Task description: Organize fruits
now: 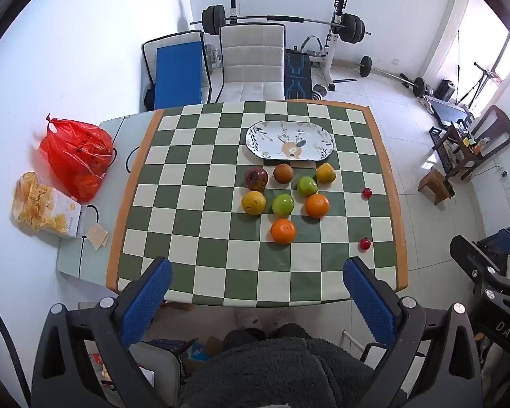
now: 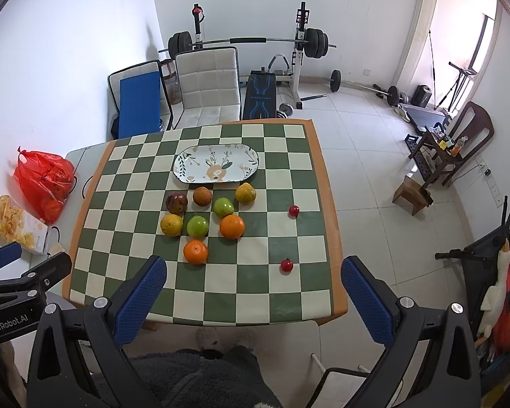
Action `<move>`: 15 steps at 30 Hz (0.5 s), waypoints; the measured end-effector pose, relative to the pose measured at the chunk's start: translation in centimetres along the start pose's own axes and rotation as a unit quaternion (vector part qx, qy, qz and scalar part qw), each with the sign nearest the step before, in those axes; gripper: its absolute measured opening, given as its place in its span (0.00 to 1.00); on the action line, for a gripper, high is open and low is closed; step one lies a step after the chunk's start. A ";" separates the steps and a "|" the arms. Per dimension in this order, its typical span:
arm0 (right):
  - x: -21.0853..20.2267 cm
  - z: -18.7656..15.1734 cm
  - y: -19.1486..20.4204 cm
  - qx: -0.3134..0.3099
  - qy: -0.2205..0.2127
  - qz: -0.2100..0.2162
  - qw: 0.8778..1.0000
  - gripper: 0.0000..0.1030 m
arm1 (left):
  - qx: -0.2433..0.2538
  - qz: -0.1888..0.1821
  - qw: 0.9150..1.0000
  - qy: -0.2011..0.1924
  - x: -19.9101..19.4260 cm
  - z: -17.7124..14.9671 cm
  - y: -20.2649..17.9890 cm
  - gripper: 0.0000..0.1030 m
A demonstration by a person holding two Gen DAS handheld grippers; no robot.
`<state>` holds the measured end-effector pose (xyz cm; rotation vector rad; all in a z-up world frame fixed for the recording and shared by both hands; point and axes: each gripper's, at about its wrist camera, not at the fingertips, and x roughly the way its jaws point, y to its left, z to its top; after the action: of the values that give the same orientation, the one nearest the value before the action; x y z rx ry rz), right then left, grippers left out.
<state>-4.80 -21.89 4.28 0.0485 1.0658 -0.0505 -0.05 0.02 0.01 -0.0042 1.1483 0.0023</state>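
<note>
Left wrist view shows me the big tabletop (image 1: 193, 238) with its green and white checked cloth. Far across it sits the long oval plate (image 1: 289, 140) with a deer picture, and nothing lies on it.

My left gripper (image 1: 256, 292) hangs over the near edge of the tabletop. Its two blue fingers are wide apart and hold nothing. My right gripper (image 2: 253, 292) hangs over the near edge too, with its fingers wide apart and nothing between them.

Off the cloth to the left I see a red plastic bag (image 1: 76, 156) and a box of chips (image 1: 46, 210) near it.

The fruits sit in a bunch just in front of the plate, on the cloth. In the back row are a dark red apple (image 1: 255, 178), a brown round fruit (image 1: 283, 173) and a yellow pear (image 1: 325, 172). Next come a yellow orange (image 1: 253, 202), a green apple (image 1: 283, 204), another green apple (image 1: 306, 186) and a bright orange (image 1: 317, 205). One more orange (image 1: 283, 231) sits closest to me.

Two small red tomatoes lie well apart from the bunch, on the right side. One tomato (image 1: 367, 192) is farther away, and the near tomato (image 1: 364, 244) is close to the right edge.
</note>
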 end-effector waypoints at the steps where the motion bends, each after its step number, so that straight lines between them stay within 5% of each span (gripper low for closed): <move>1: -0.3 0.4 0.3 -0.001 0.000 0.000 1.000 1.00 | -0.001 -0.001 1.000 0.002 0.0 0.1 0.0 1.00; 15: -0.9 0.8 0.3 0.000 -0.002 0.000 1.000 1.00 | -0.002 -0.002 1.000 0.002 -0.1 0.2 0.0 1.00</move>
<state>-4.46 -21.58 5.46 0.0489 1.0610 -0.0498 0.09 0.07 0.14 -0.0093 1.1514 0.0009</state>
